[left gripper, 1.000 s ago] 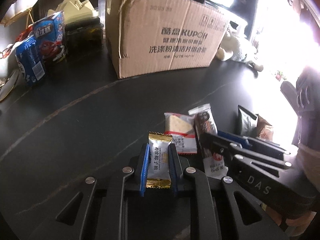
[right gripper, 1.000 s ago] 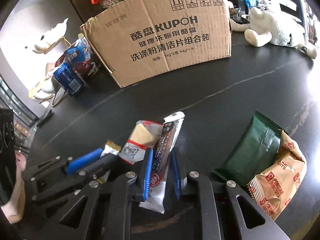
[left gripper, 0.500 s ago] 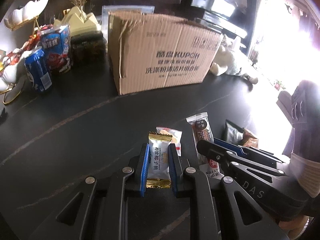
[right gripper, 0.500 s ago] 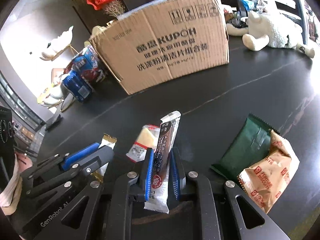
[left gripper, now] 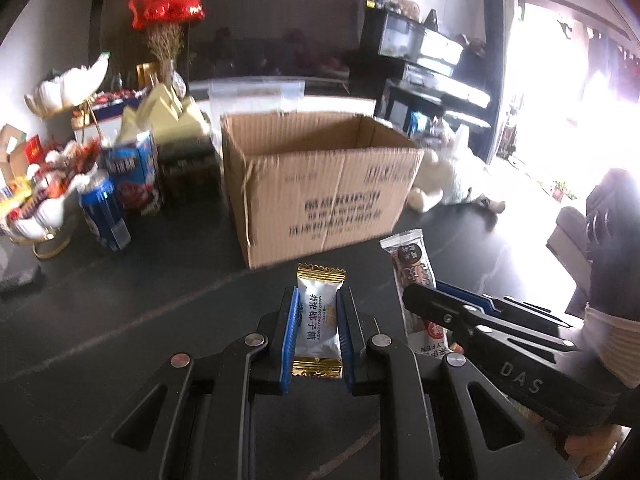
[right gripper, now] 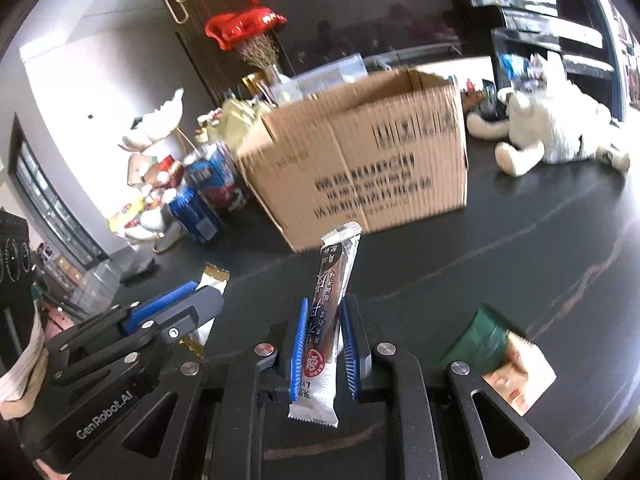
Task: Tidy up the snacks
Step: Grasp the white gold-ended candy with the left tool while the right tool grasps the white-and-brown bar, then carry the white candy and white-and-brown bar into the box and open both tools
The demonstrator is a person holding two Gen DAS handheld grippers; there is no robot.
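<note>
Though open-topped, cardboard box (left gripper: 320, 184) contents hidden

Harsh window glare at right, motion-blurred cardboard box (left gripper: 320, 184), dark fisheye-warped corners.

A small white candy (left gripper: 319, 314) with gold crimped ends sat upright, clamped between blue pads. A long brown-and-silver snack bar (right gripper: 329, 312) stood tilted, pinched near its lower end. An open brown cardboard box (left gripper: 320, 188) stood on the dark bench (left gripper: 120, 288). A green packet (right gripper: 478, 340) and an orange biscuit packet (right gripper: 520, 380) lay touching on the bench.
</note>
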